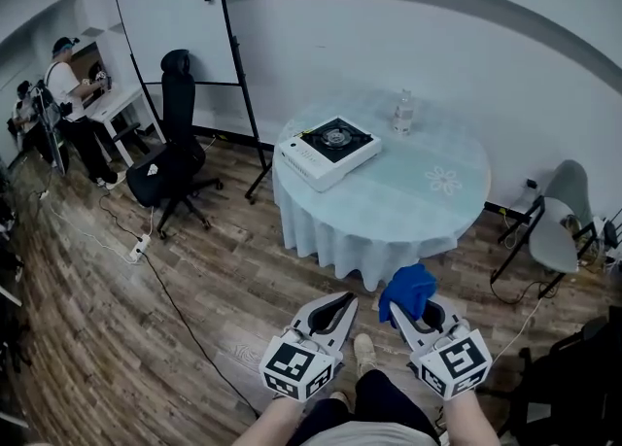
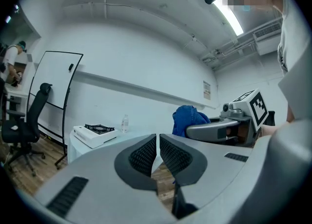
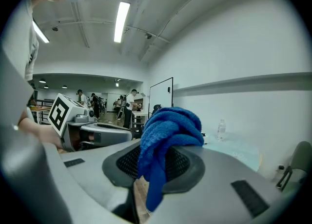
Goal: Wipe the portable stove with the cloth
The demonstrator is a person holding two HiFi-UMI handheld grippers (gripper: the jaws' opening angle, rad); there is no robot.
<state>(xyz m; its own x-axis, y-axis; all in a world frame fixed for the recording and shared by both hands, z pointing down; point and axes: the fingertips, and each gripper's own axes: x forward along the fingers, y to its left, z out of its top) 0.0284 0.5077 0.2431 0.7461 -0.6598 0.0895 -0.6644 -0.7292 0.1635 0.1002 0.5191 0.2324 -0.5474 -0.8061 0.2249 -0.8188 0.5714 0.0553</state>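
Note:
A white portable stove [image 1: 328,151] with a black burner top sits on the left side of a round table [image 1: 428,203] covered in pale blue cloth; it also shows small in the left gripper view as the stove [image 2: 95,134]. My right gripper [image 1: 400,309] is shut on a blue cloth [image 1: 408,288], bunched above its jaws; up close the cloth [image 3: 165,142] hangs between the pads. My left gripper [image 1: 342,306] is shut with nothing in it, jaws nearly touching [image 2: 158,145]. Both grippers hang over the wooden floor, well short of the table.
A clear water bottle [image 1: 402,112] stands at the table's back. A black office chair [image 1: 171,157] and a whiteboard [image 1: 180,21] stand left of the table, with a cable and power strip [image 1: 138,246] on the floor. A grey chair [image 1: 557,225] is at right. People [image 1: 70,94] work at far left.

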